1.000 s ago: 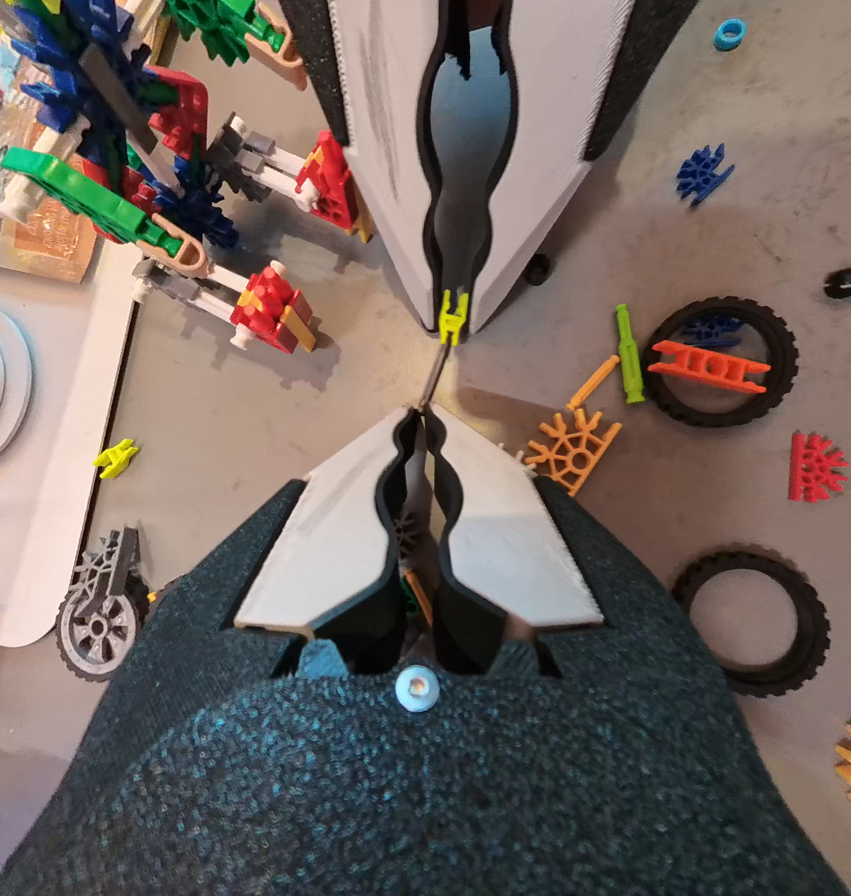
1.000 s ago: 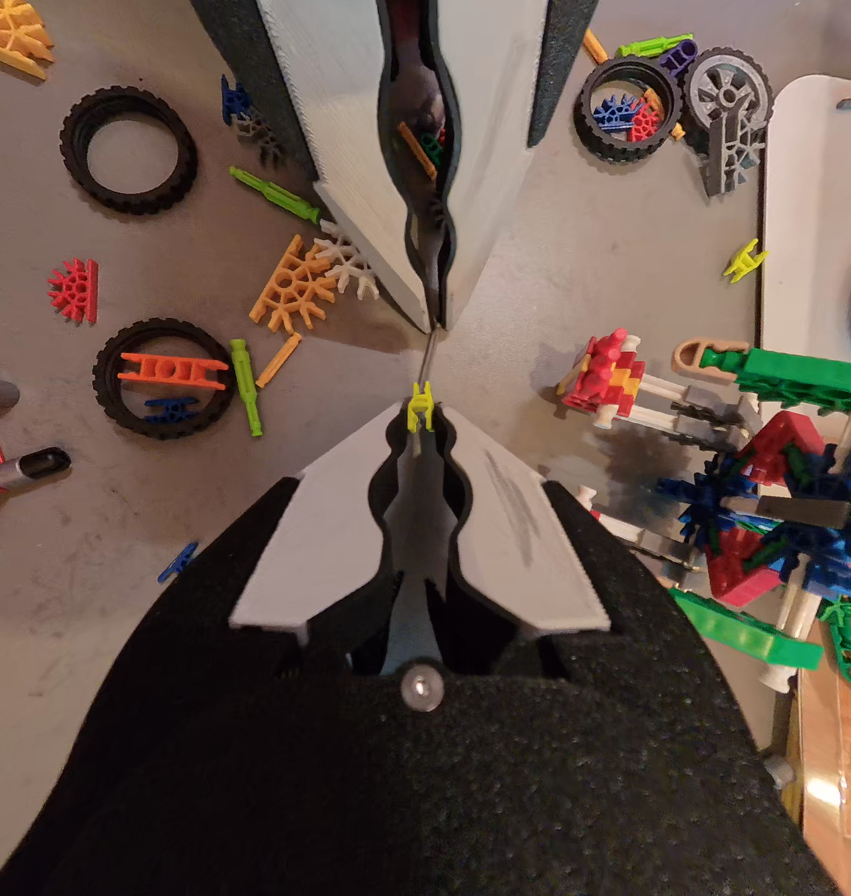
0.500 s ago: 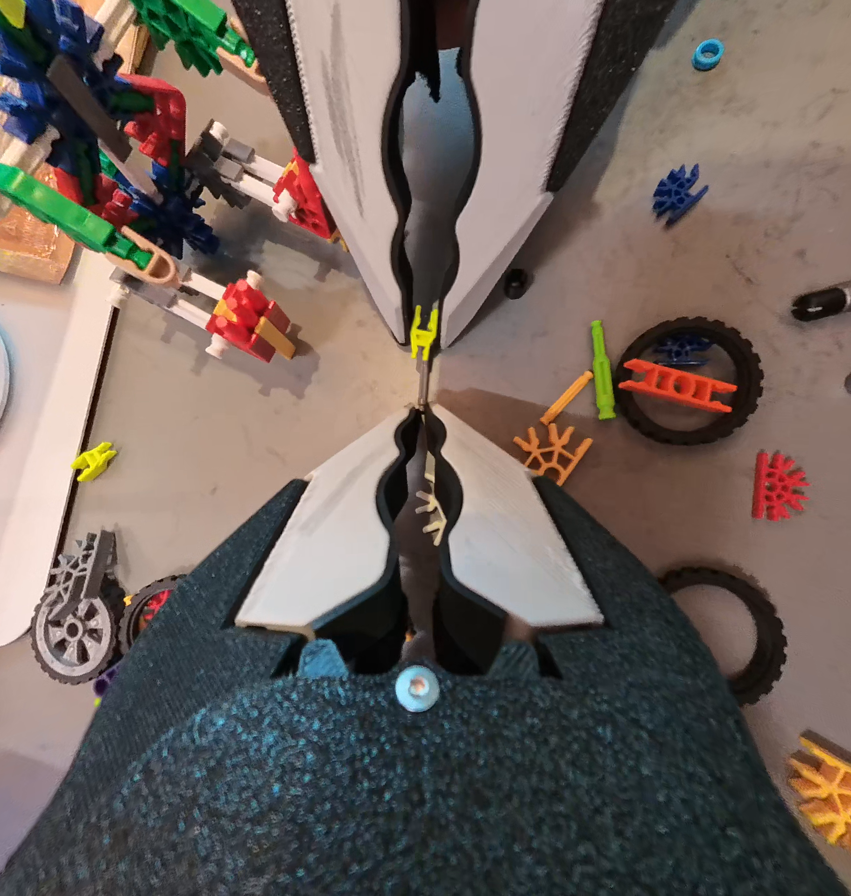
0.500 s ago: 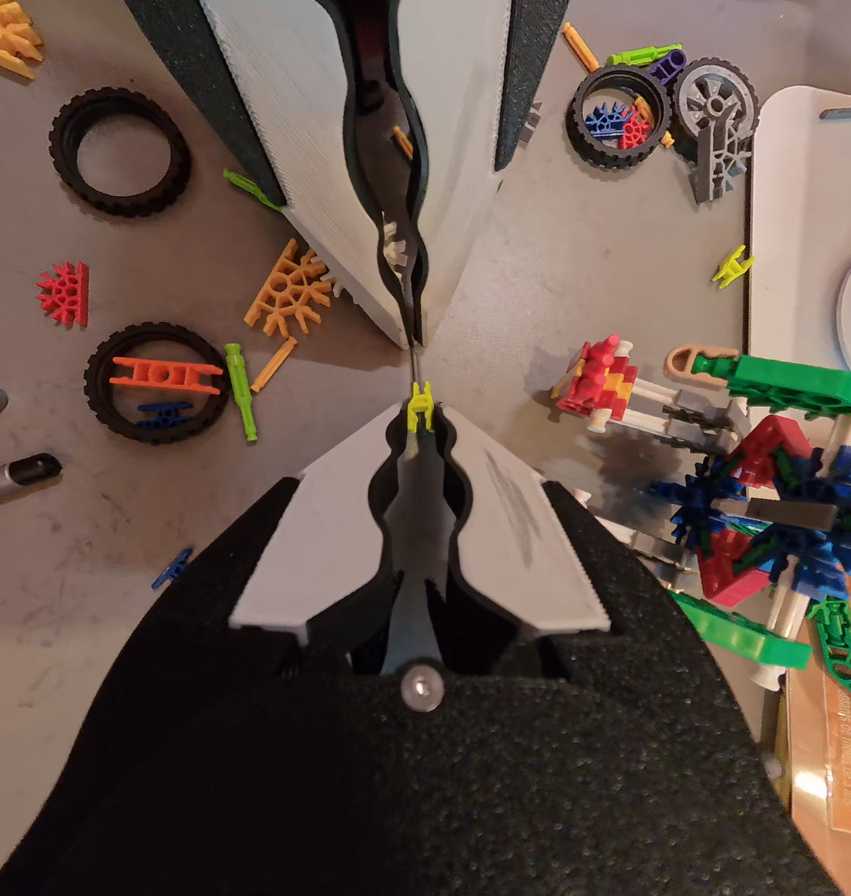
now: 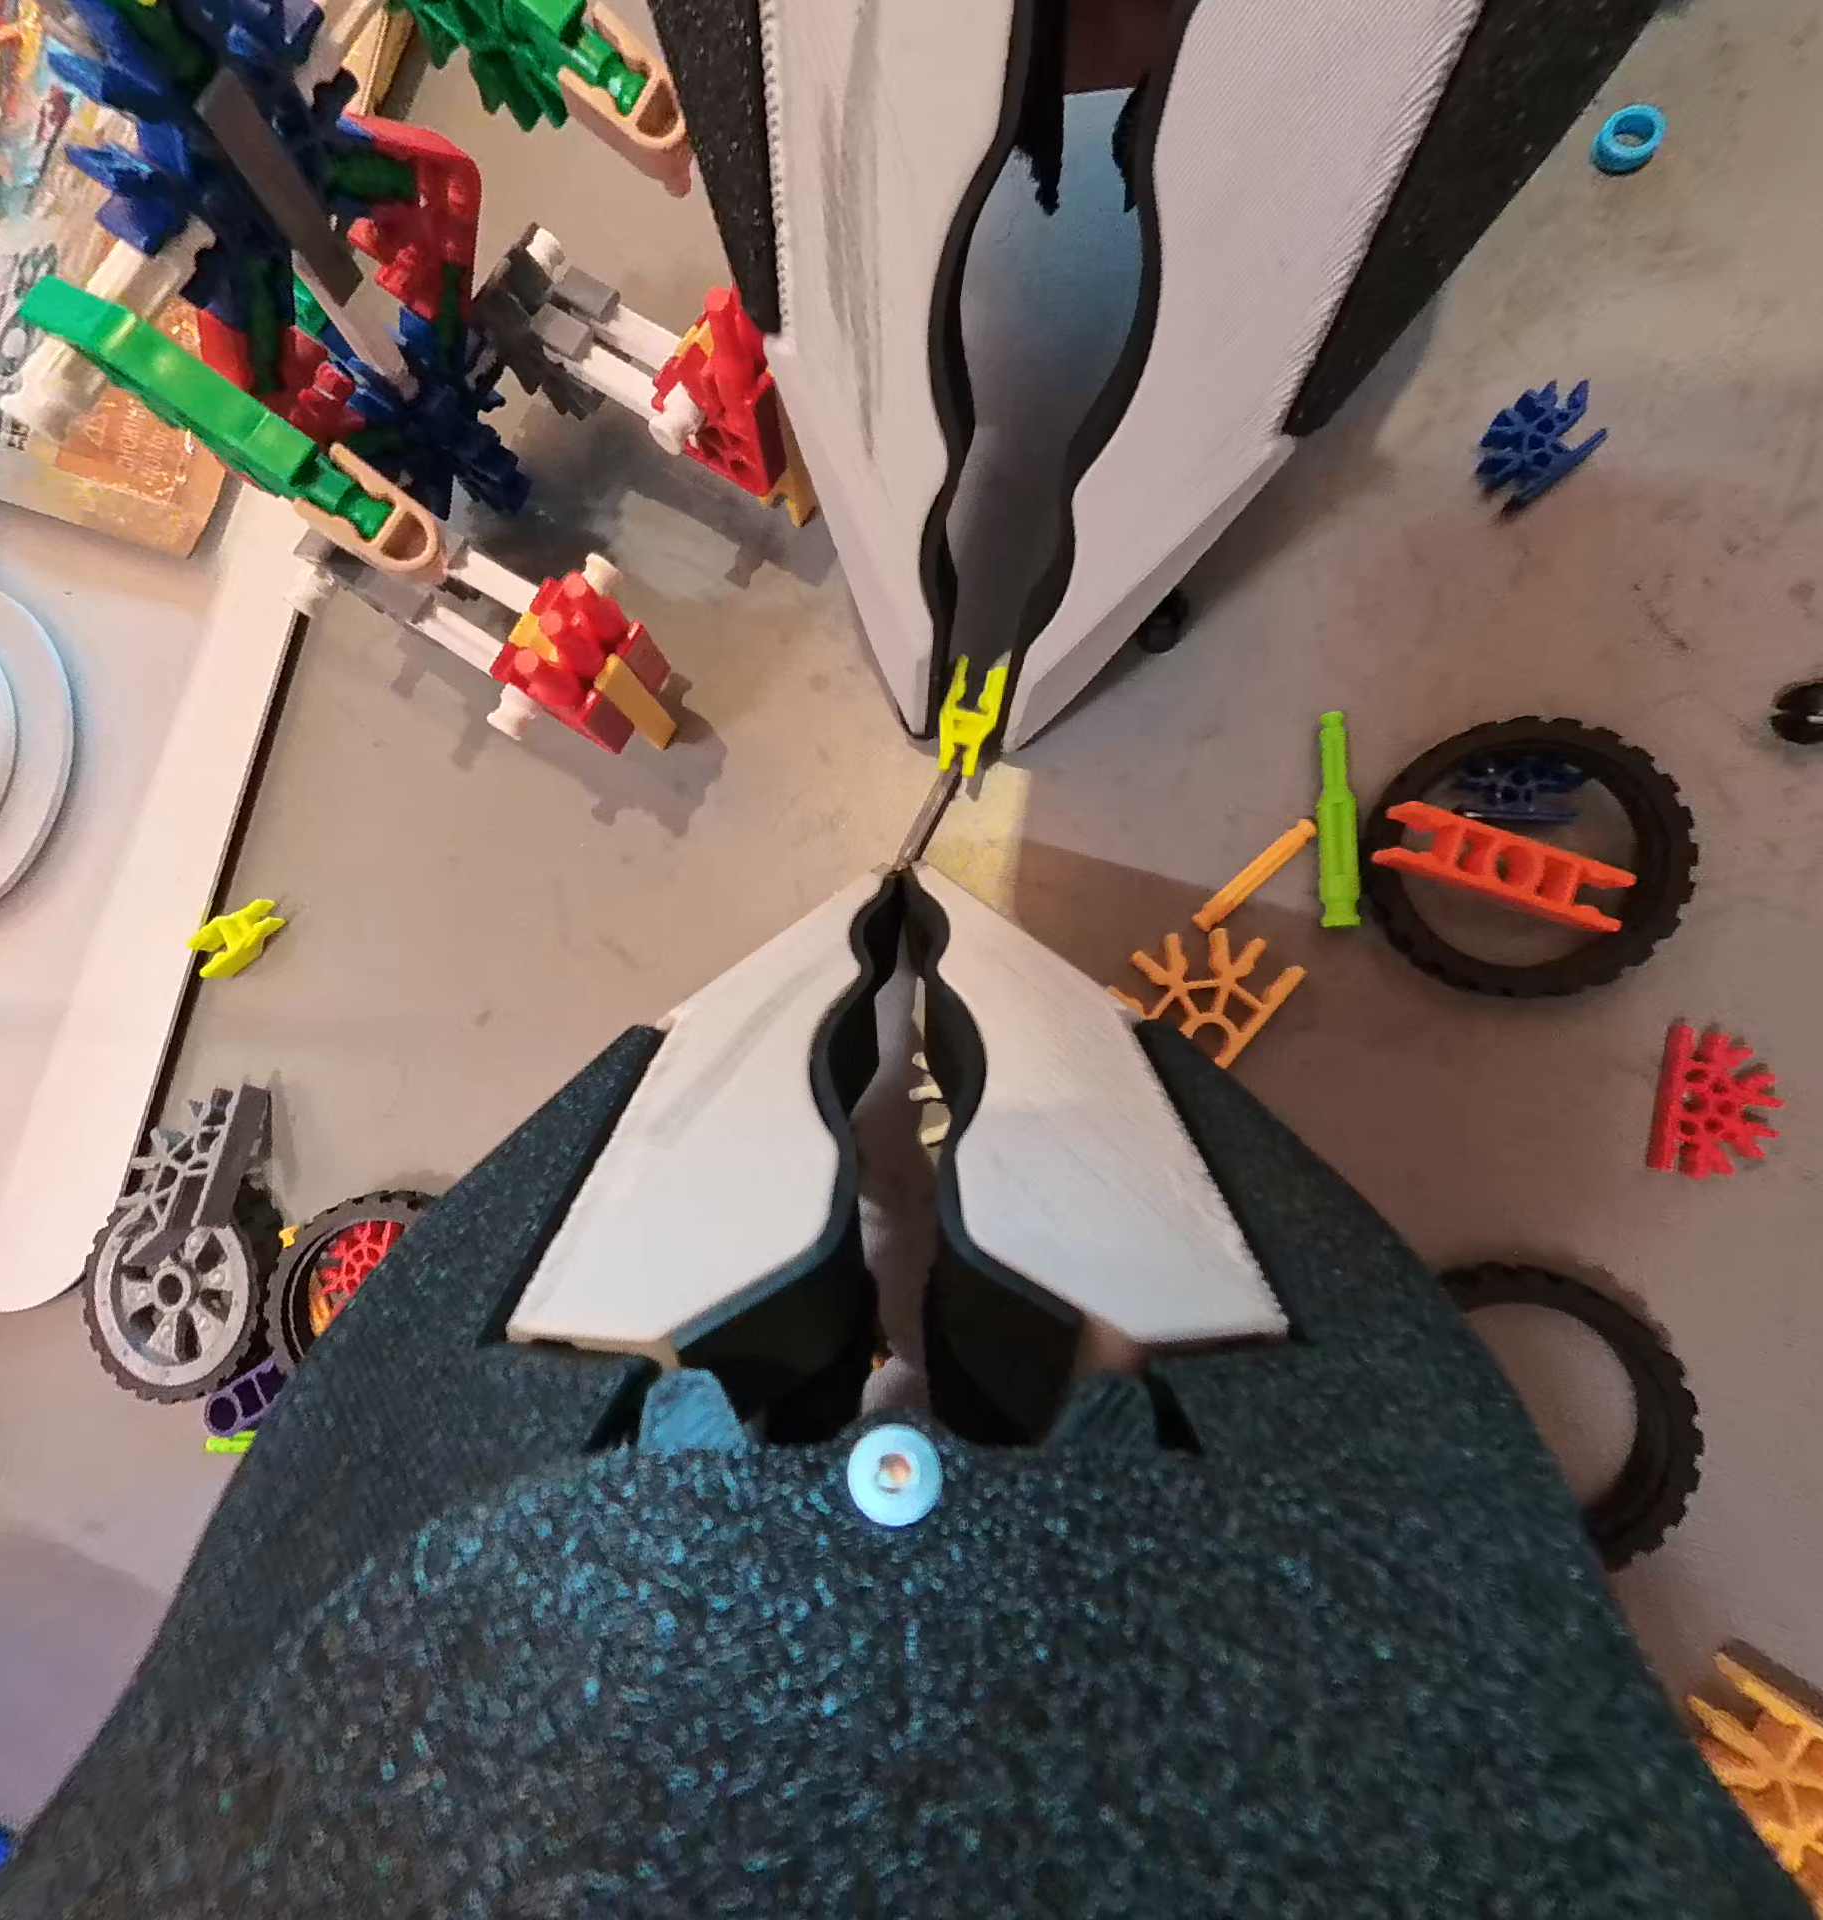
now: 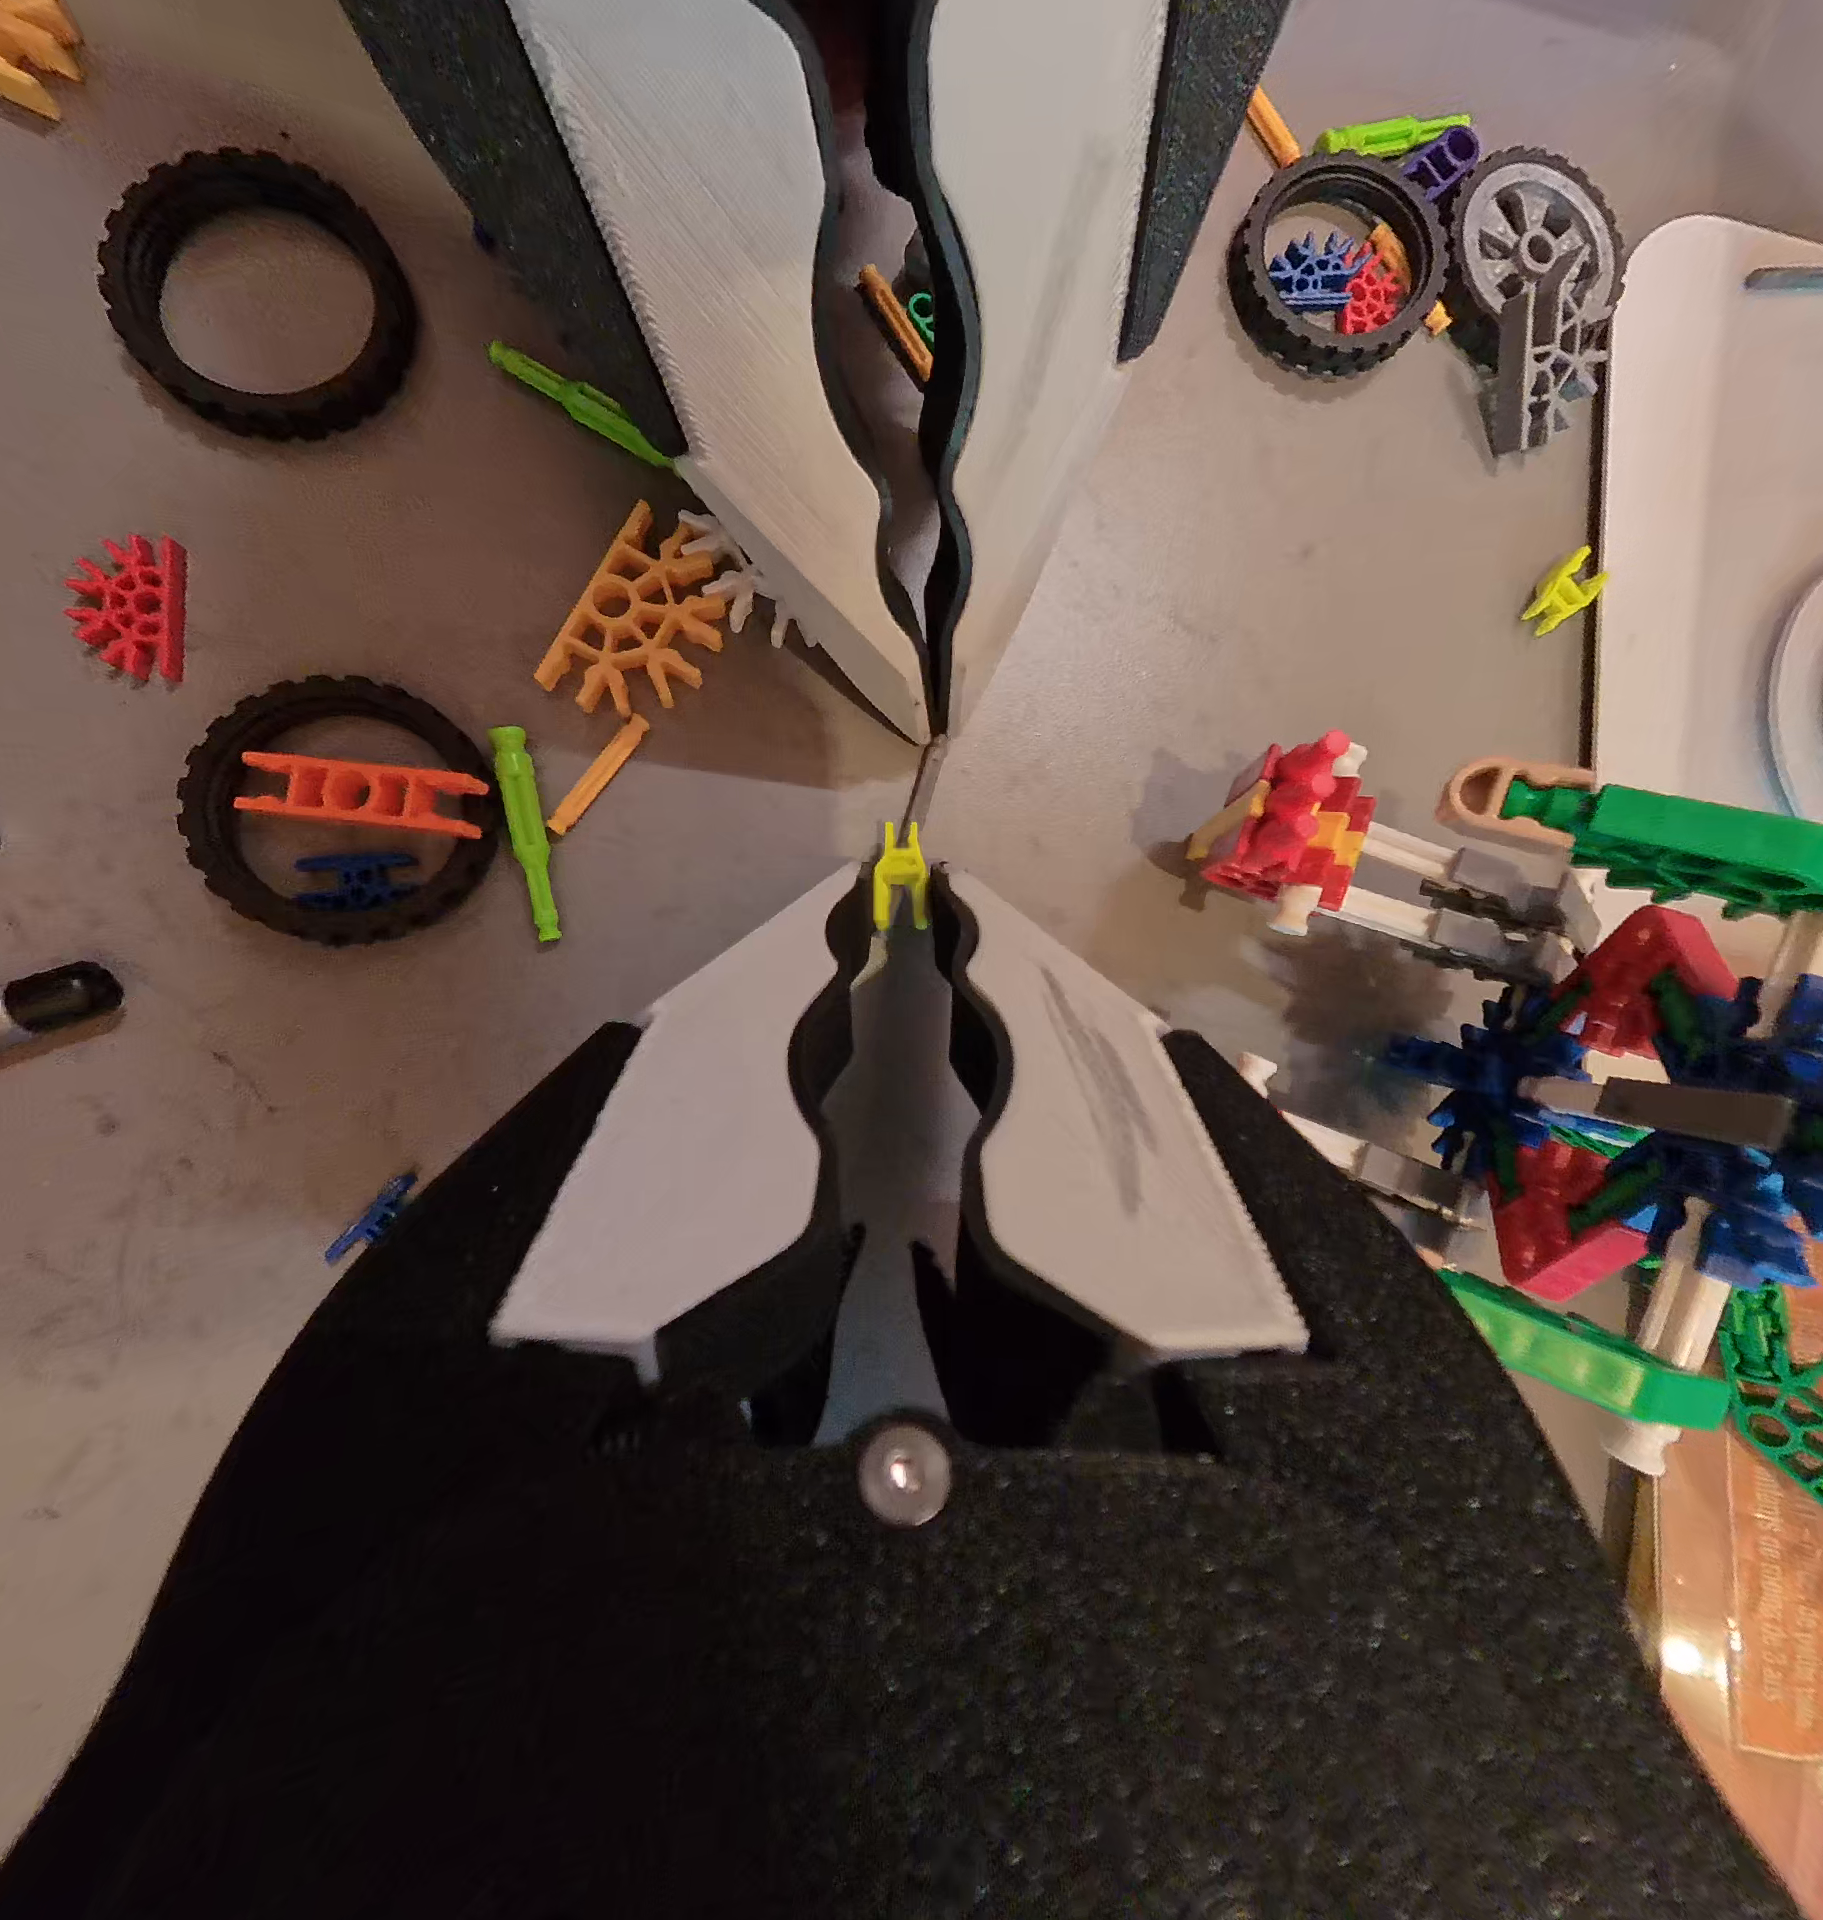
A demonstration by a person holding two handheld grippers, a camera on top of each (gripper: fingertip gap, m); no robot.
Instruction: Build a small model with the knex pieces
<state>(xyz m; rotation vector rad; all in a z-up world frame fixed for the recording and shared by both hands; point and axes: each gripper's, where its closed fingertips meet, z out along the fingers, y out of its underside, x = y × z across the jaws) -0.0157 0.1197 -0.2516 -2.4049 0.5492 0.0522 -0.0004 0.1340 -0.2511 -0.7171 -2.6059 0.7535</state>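
Above the grey tabletop (image 5: 533, 935), the left gripper (image 5: 902, 883) is clenched on one end of a thin grey rod (image 5: 930, 821), and the right gripper (image 6: 902, 883), facing it tip to tip, pinches a small yellow clip connector (image 6: 899, 878) seated on the rod's other end. Doing this well seems to mean keeping rod and clip on one line and pressing straight, without twisting. Nearby lie an orange connector (image 5: 1213, 992), a tyre (image 5: 1530, 857) and a colourful built model (image 6: 1613, 1039).
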